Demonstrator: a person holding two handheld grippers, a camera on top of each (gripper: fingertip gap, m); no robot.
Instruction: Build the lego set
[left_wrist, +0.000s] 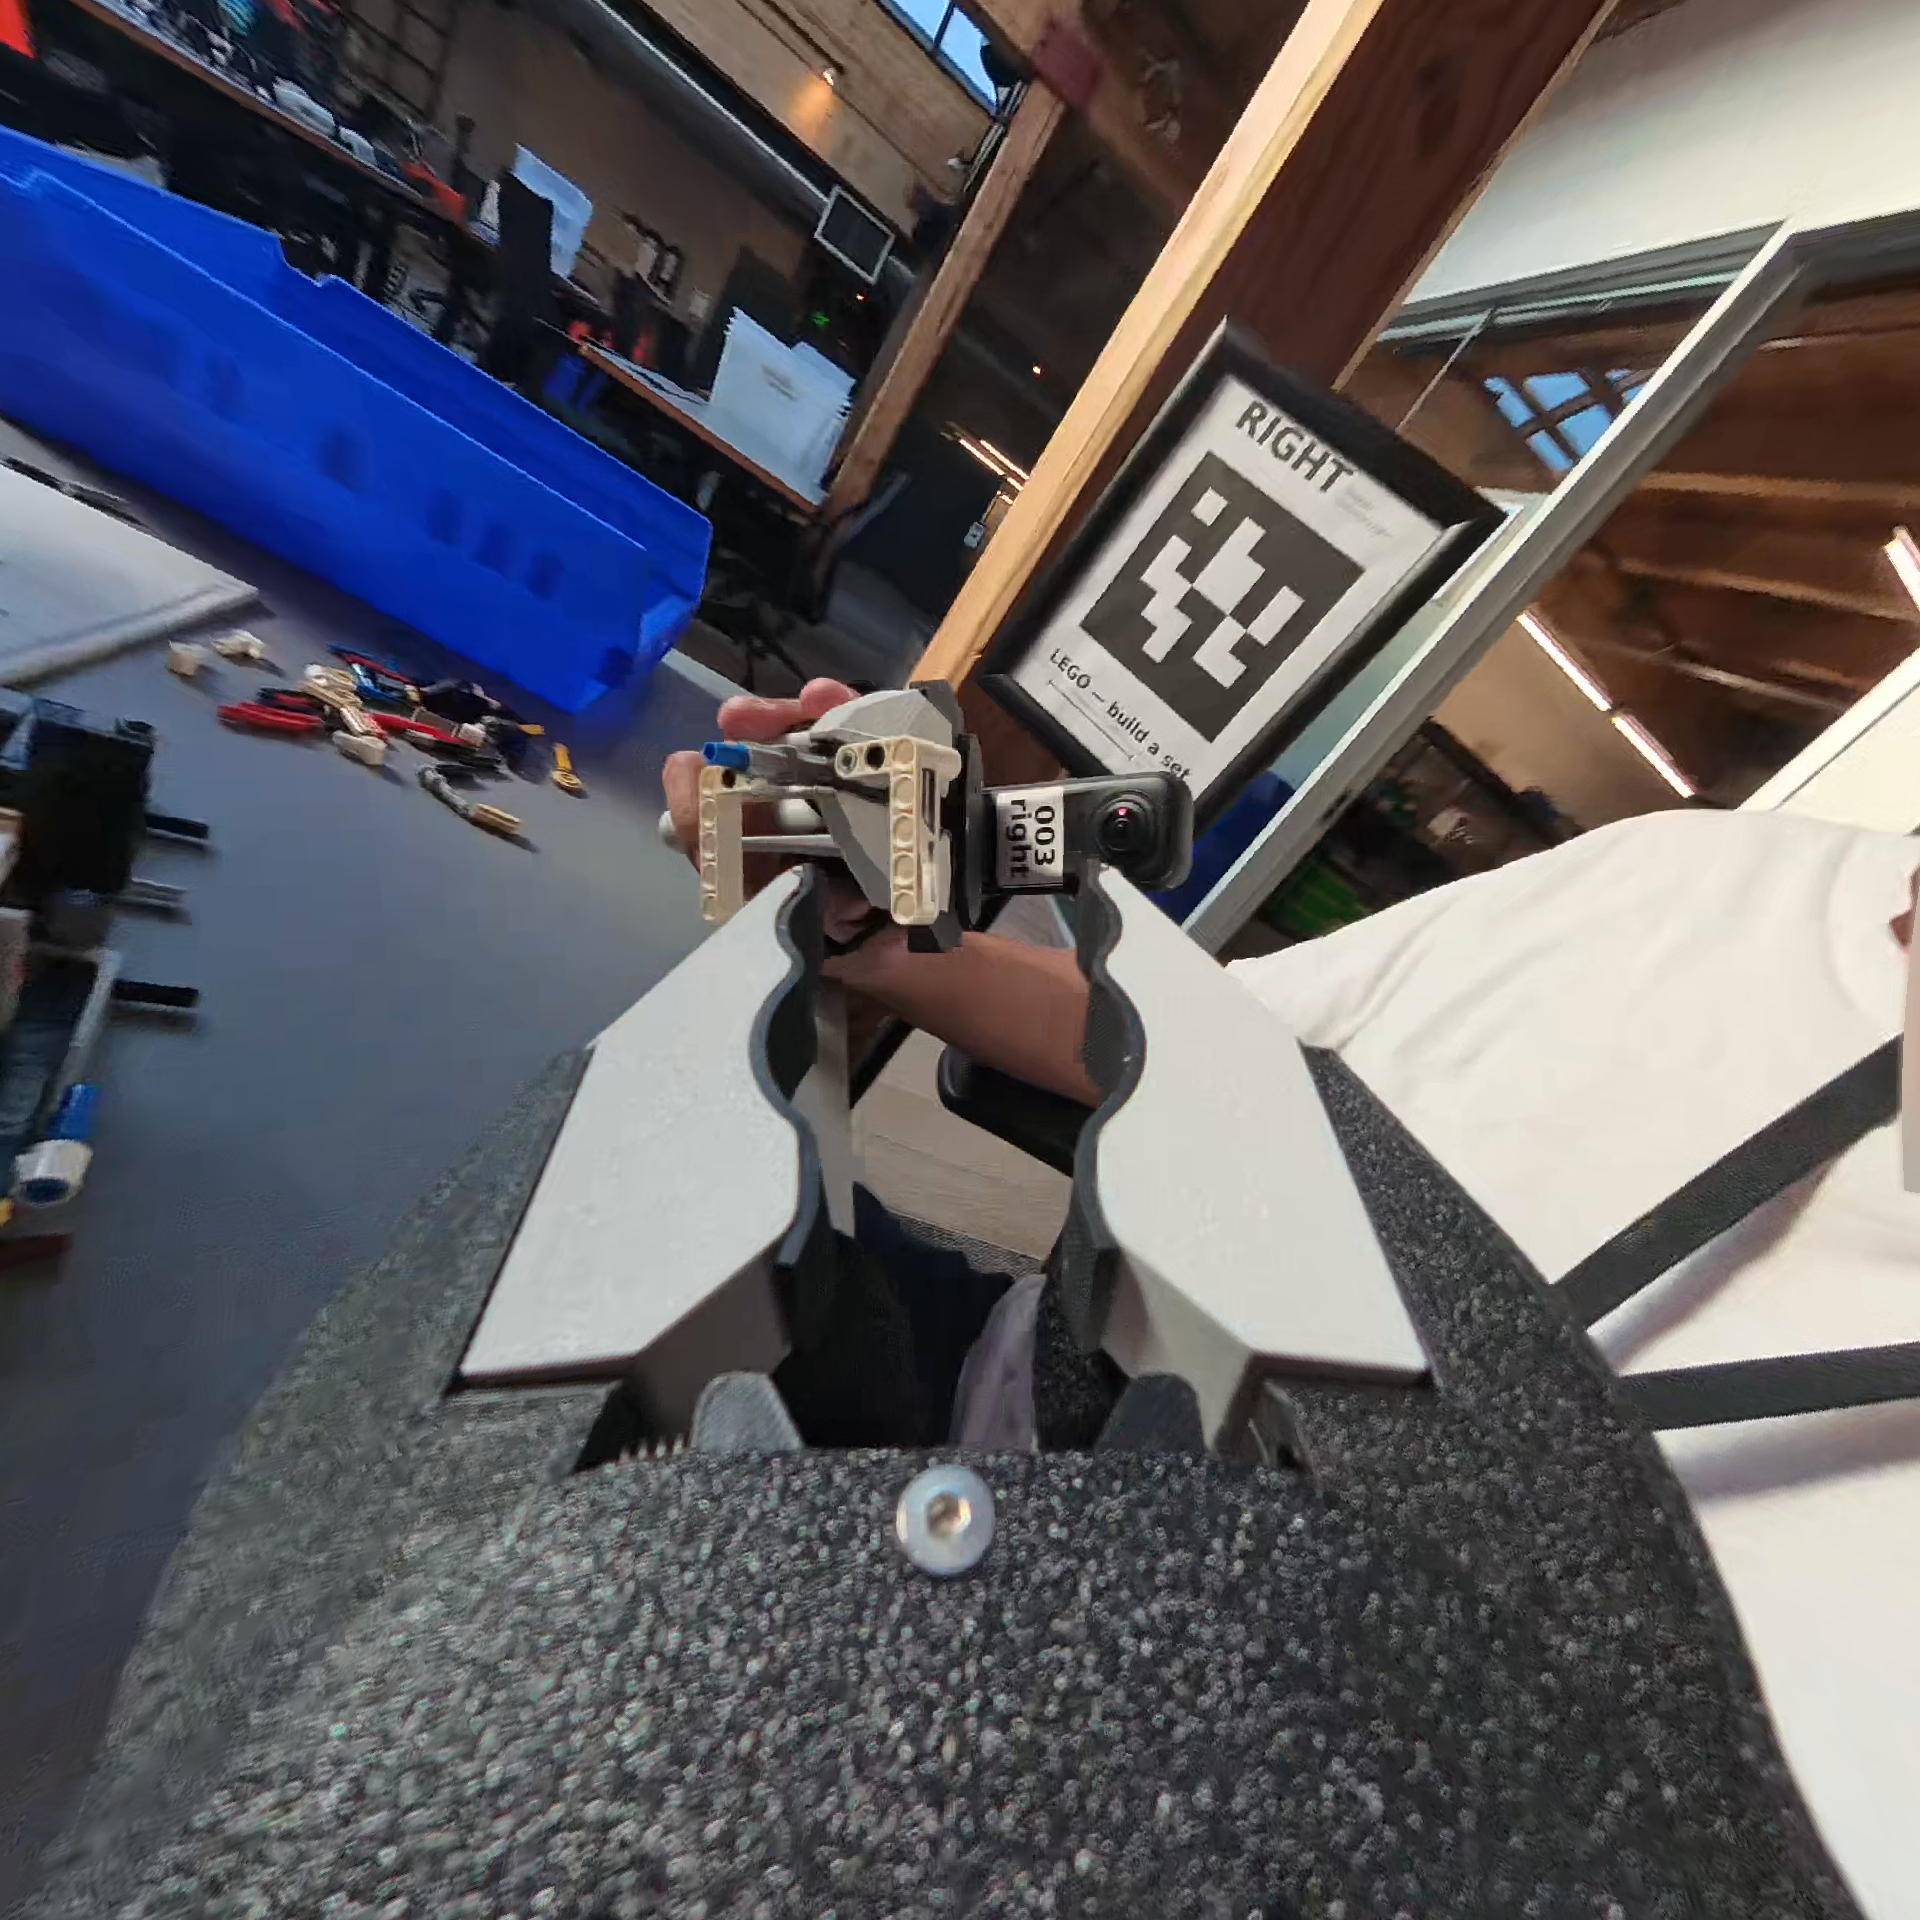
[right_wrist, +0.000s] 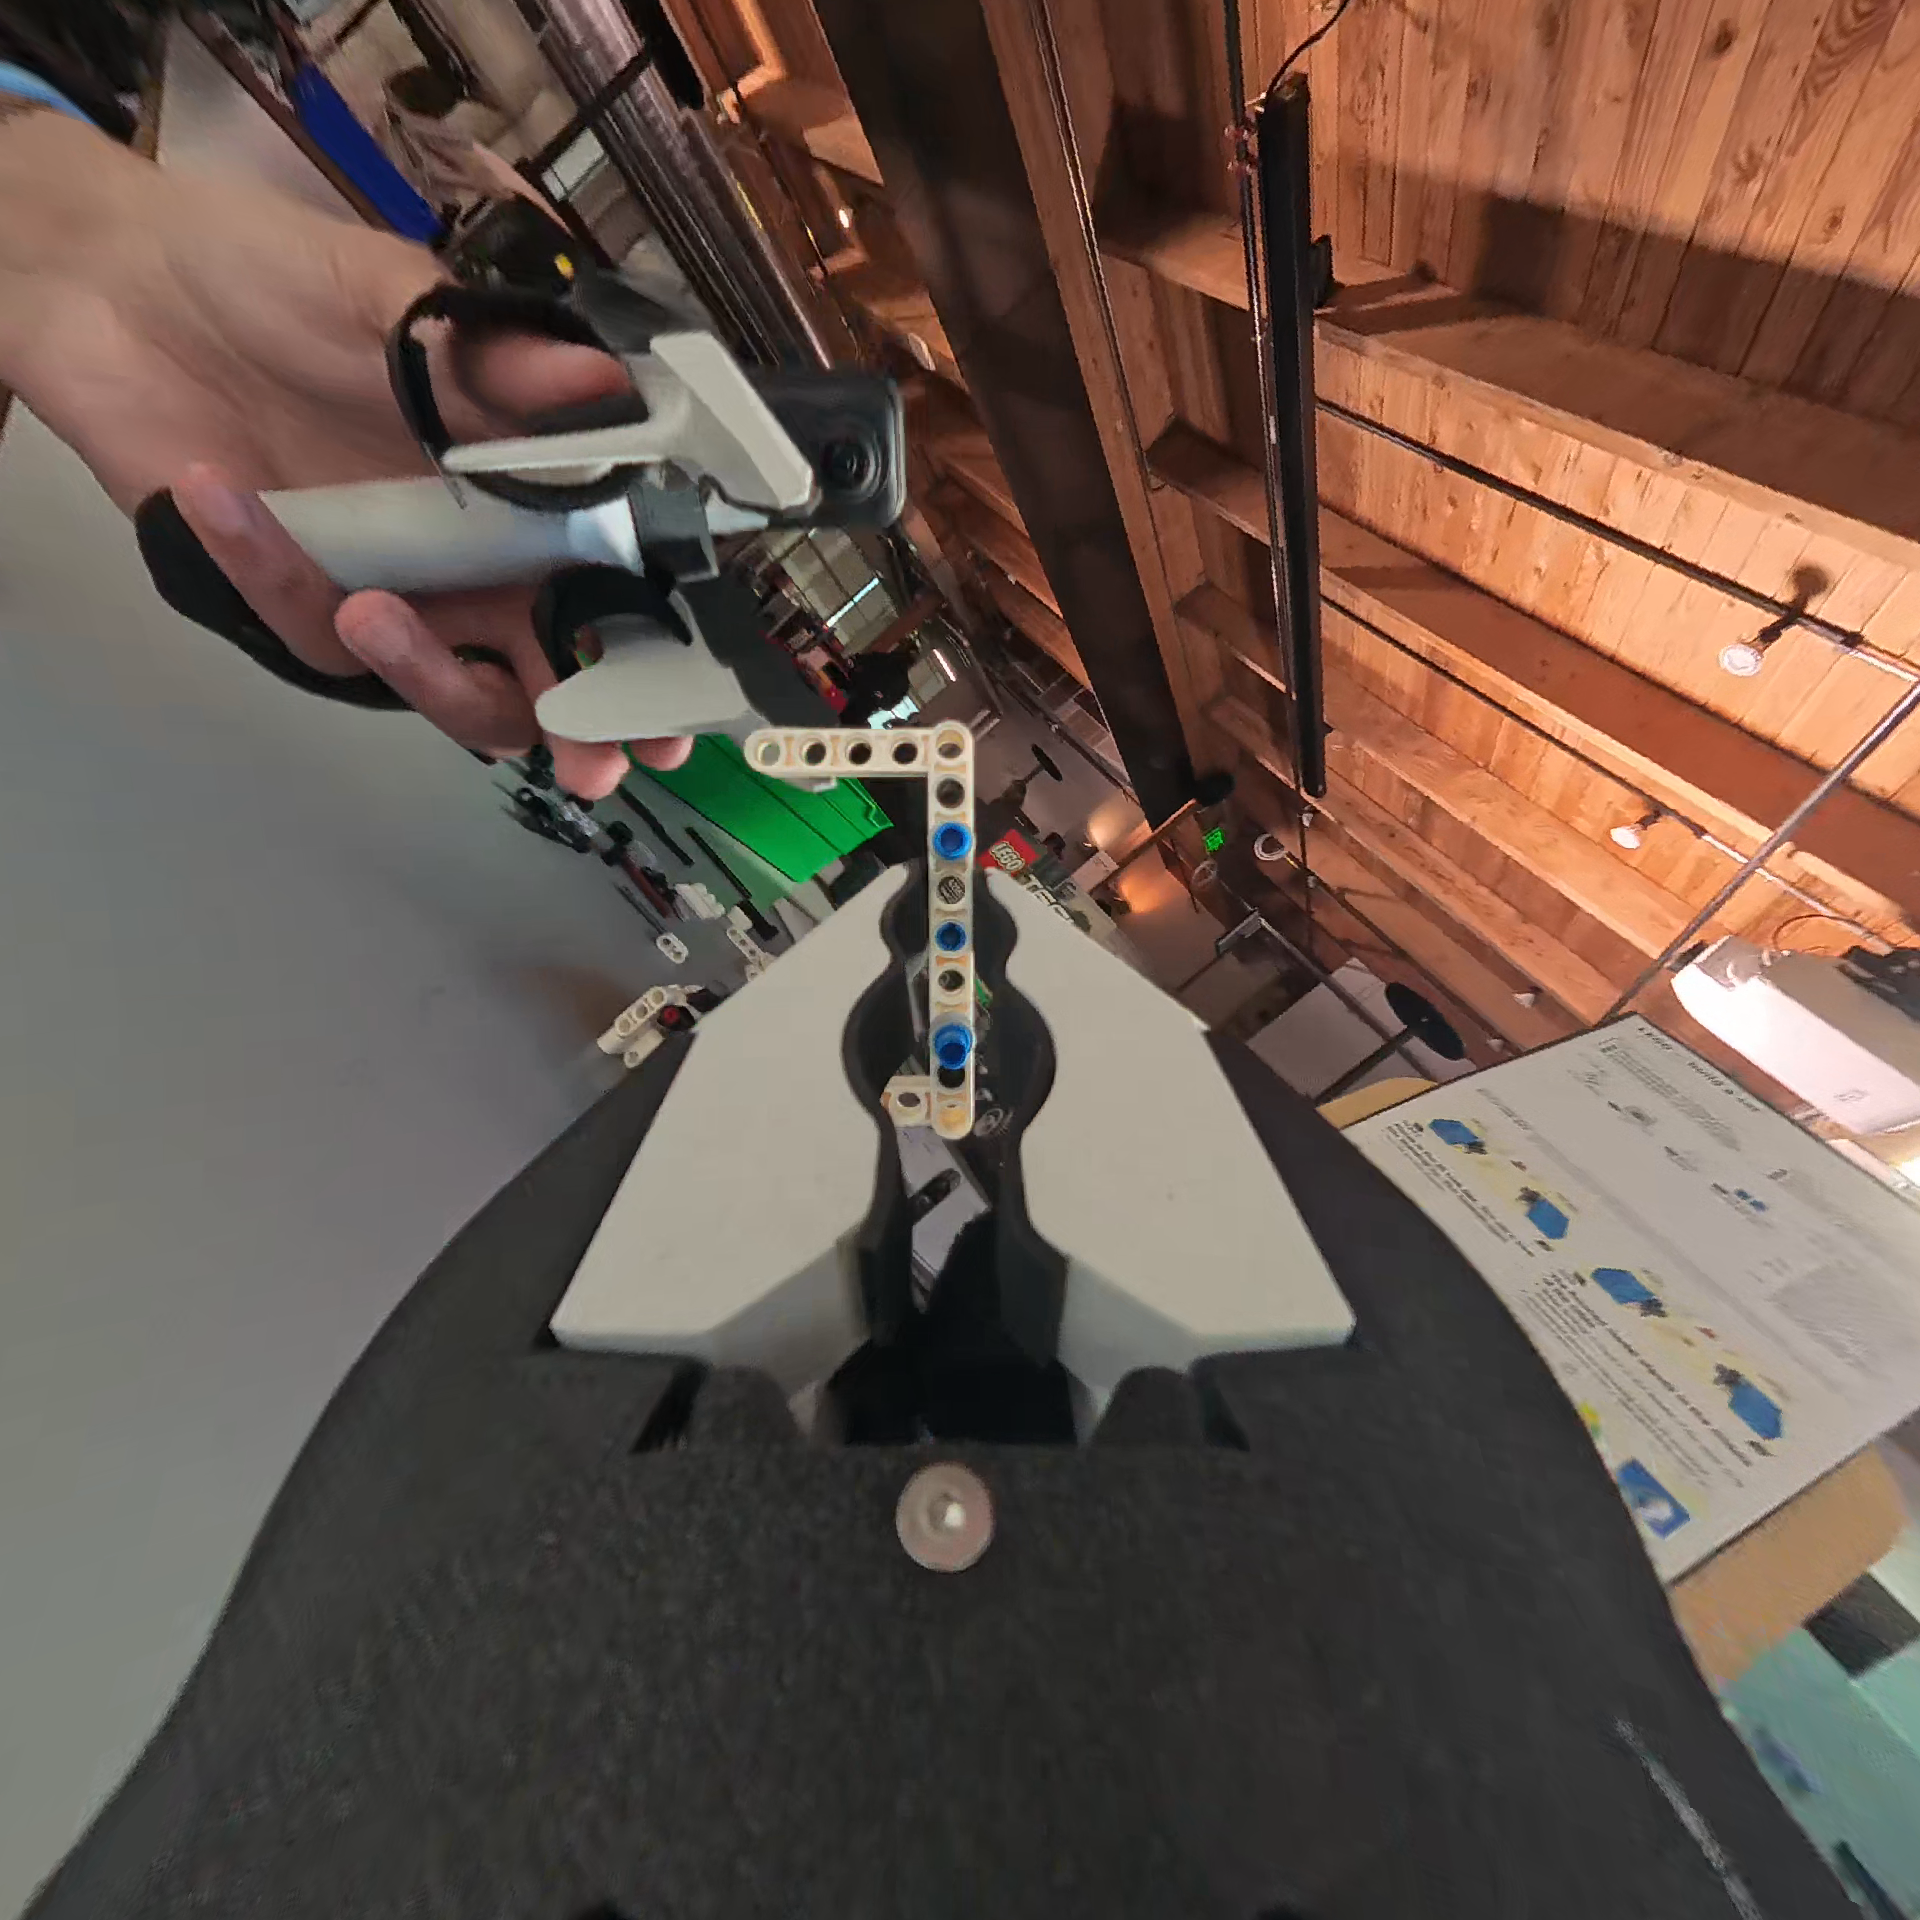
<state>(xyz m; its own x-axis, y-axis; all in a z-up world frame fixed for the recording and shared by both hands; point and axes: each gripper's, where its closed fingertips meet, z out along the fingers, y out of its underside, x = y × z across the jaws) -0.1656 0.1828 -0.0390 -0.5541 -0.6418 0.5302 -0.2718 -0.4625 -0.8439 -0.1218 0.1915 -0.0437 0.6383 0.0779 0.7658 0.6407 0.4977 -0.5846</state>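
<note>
My right gripper (right_wrist: 948, 883) is shut on a white Technic beam frame (right_wrist: 950, 904) with blue pins, held up in the air. One arm of the frame juts left at the top. The same frame (left_wrist: 810, 831) shows in the left wrist view, clamped in the right gripper (left_wrist: 883, 821) just beyond my left fingertips. My left gripper (left_wrist: 945, 894) is open and empty, its fingers apart, right below that frame. In the right wrist view the left gripper (right_wrist: 665, 686) sits up left of the frame, held by a hand.
Loose red, tan, black and blue Lego parts (left_wrist: 384, 717) lie on the dark table (left_wrist: 343, 1018). A blue bin (left_wrist: 312, 416) stands behind them. A framed marker sign (left_wrist: 1226, 592) leans on a wooden post. An instruction sheet (right_wrist: 1662, 1278) lies at right. A green bin (right_wrist: 769, 800) sits farther off. The grippers' ends are close to 5 cm from one another.
</note>
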